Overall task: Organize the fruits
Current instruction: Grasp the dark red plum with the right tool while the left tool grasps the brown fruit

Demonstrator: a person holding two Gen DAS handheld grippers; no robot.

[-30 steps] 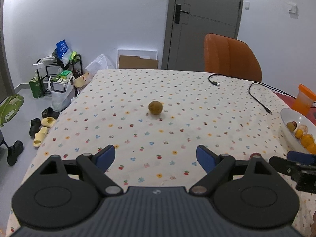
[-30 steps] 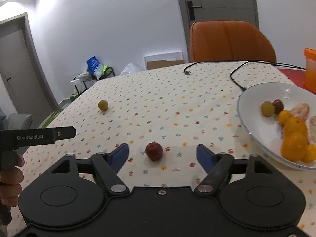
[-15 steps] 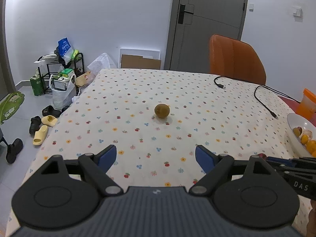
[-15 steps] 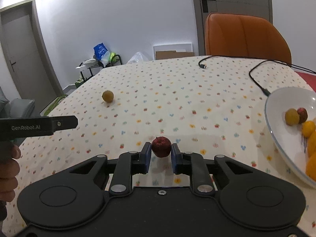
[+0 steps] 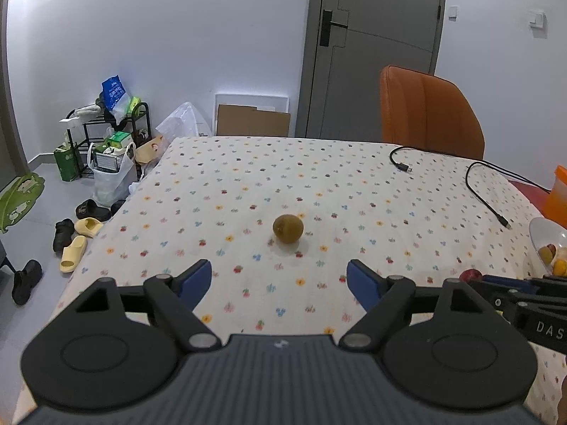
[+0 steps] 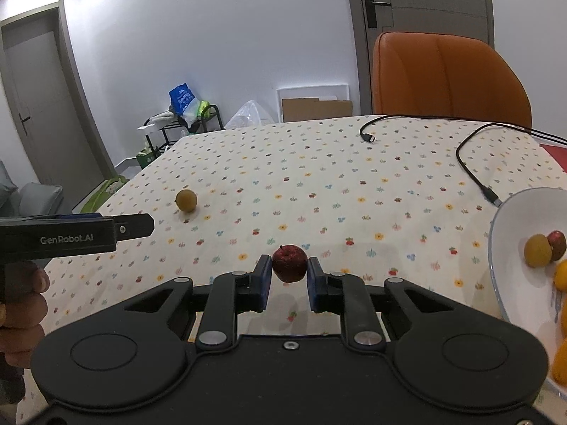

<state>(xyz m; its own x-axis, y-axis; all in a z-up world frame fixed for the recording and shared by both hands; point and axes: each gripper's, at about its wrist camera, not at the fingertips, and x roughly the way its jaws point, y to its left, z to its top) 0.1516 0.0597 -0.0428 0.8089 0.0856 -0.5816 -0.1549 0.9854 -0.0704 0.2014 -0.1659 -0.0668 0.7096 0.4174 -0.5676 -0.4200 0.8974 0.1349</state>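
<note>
the right gripper (image 6: 290, 276) pinches a small dark red fruit (image 6: 289, 263) between its blue pads (image 6: 264, 281), one pad pressed on each side; a shadow on the patterned tablecloth (image 6: 319, 177) lies under the fruit, and contact between fruit and cloth cannot be determined. the white bowl (image 6: 510, 283) lies to the right of the red fruit, near it but apart, and contains a yellow-brown fruit (image 6: 538, 250), a second dark red fruit (image 6: 557, 244) touching it, and orange fruits at the frame edge. the left gripper (image 5: 279, 283) has its fingers spread wide with nothing between them, and it hovers over the cloth. a single yellow-brown round fruit (image 5: 288, 228) rests on the cloth ahead of the left gripper, well to the left of the bowl. two black cables (image 6: 471, 173) lie on the cloth beyond the bowl, and an orange chair (image 6: 446, 78) stands at the far table edge behind them.
</note>
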